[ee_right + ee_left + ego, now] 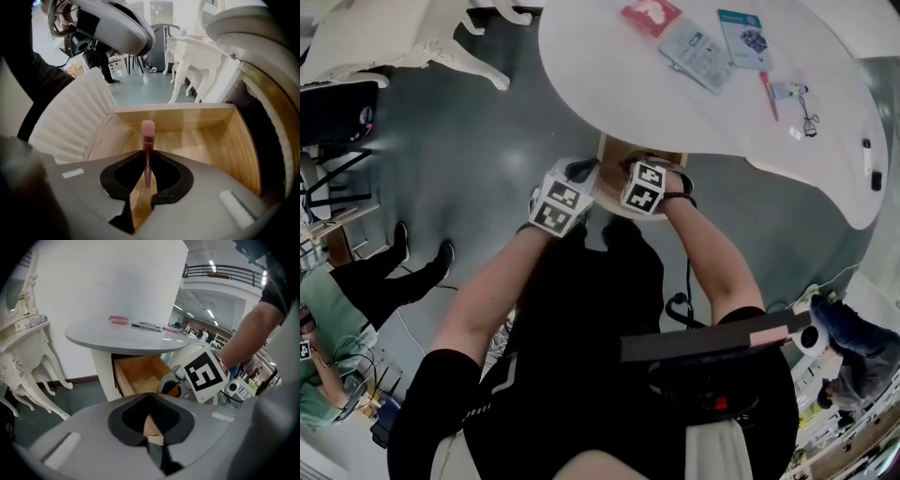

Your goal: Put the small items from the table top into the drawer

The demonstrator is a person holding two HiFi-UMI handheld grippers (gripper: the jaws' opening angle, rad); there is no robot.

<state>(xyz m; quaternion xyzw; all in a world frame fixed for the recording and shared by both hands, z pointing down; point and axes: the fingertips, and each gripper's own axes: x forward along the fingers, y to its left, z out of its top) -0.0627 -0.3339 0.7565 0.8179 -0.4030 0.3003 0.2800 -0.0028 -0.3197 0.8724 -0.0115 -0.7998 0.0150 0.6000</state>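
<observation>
From the head view, a smooth white rounded table (609, 103) carries a red packet (652, 16) and booklets (744, 37), their print too small to read. Below its edge, the left gripper (579, 171) and right gripper (643, 163), each with a black-and-white marker cube, hang at the open wooden drawer (607, 180). In the left gripper view, the black pads meet tip to tip with nothing between them. In the right gripper view, the pads pinch a slim pink brush (147, 140) over the drawer's grained floor.
</observation>
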